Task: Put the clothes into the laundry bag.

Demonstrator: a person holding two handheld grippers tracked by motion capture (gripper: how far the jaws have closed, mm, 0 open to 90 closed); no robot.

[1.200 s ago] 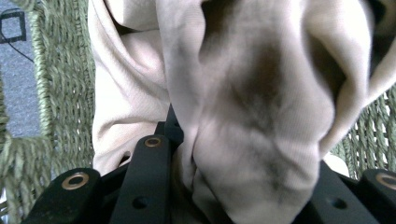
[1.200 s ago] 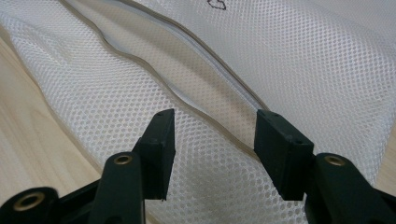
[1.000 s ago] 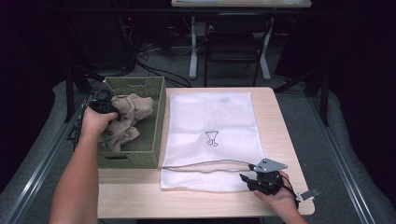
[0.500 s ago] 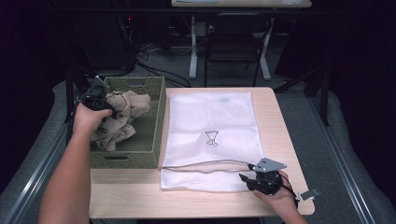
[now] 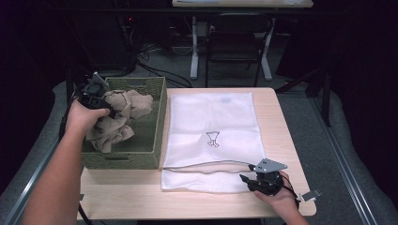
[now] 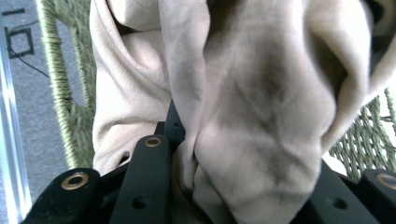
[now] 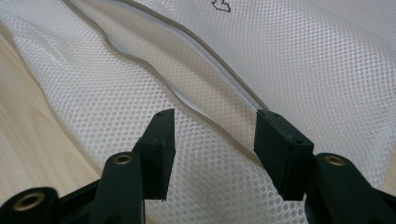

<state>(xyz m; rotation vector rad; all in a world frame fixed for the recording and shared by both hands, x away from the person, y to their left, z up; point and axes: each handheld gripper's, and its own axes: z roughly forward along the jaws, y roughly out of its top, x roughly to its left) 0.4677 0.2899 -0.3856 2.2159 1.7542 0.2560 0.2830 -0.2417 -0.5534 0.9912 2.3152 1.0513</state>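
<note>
A: High view: what step is this?
B: Lifting the beige garment (image 5: 119,117) out of the green basket (image 5: 157,117); since a second ago the left gripper (image 5: 96,96) has raised it higher.

A: Left gripper view?
B: Jaws pinch the cloth (image 6: 243,116).

A: Right gripper view?
B: The right gripper (image 7: 212,140) is spread over the mesh bag (image 7: 303,70) at its zipper opening (image 7: 205,70); next, I'd judge, it must hold that mouth open.

I can read no words or numbers anywhere. The one sign I see is a small dark outline drawing (image 5: 212,138) printed on the white mesh laundry bag (image 5: 211,117) lying on the bench, shaped like a funnel or a cup. From my right gripper view, its lower edge (image 7: 221,6) shows at the top of the mesh.
</note>
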